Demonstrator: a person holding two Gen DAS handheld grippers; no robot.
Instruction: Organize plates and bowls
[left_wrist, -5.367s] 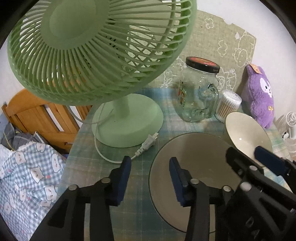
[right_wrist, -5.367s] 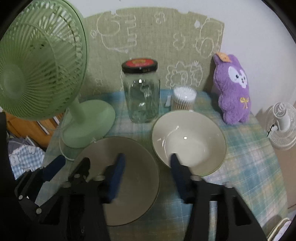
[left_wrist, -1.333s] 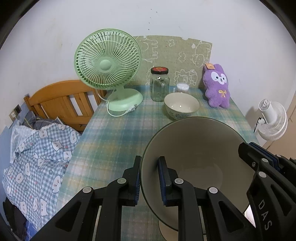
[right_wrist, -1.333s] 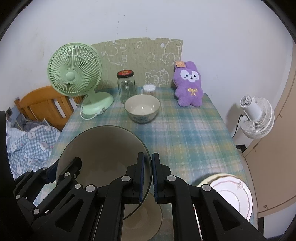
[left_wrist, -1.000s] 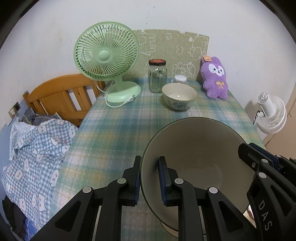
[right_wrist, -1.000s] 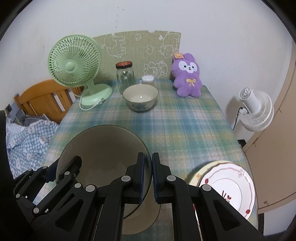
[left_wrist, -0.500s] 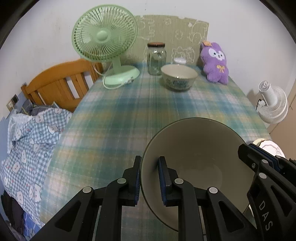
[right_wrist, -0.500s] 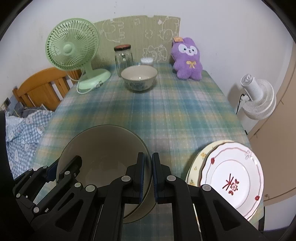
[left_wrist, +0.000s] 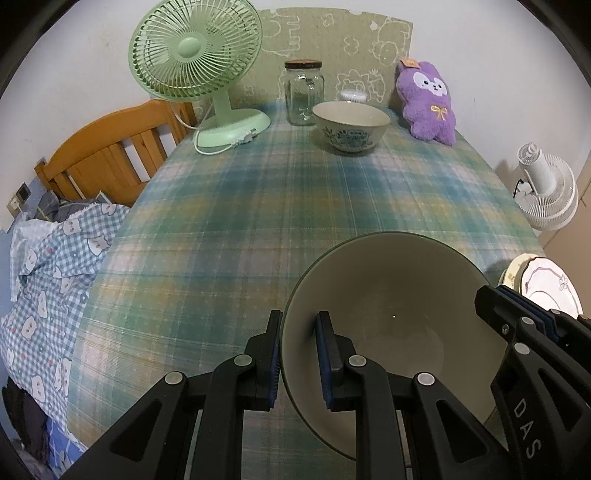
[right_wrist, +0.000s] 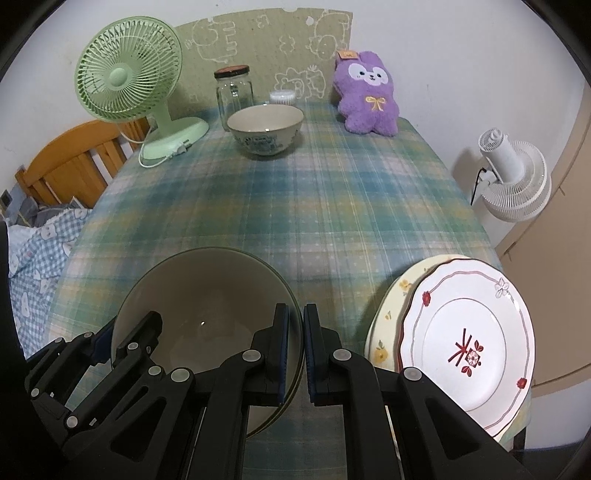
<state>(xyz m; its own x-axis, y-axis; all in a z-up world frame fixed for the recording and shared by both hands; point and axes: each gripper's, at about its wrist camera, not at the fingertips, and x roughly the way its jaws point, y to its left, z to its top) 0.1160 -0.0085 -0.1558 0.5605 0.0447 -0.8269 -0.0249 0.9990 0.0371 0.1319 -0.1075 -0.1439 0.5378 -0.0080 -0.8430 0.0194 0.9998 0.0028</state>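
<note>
Since the earliest frames the grey bowl (left_wrist: 388, 295) has come away from its spot beside the fan (left_wrist: 195, 55) and jar (left_wrist: 303, 92) at the far end and now sits low at the near end of the table (left_wrist: 258, 206); over the last half second it has sunk closer to the cloth, and the plates (right_wrist: 465, 339) have grown larger at the right. The left gripper (left_wrist: 297, 354) pinches the bowl's left rim, one finger inside and one outside; the right gripper (right_wrist: 295, 347) pinches the right rim the same way. Whether the bowl touches the cloth yet I cannot tell. Two plates lie stacked at the near right corner, just beside the bowl, so that part looks done. The patterned bowl (right_wrist: 265, 127) remains at the far end in front of the jar, apart from the rest; it probably needs fetching and nesting with the grey one once this is set down.
</note>
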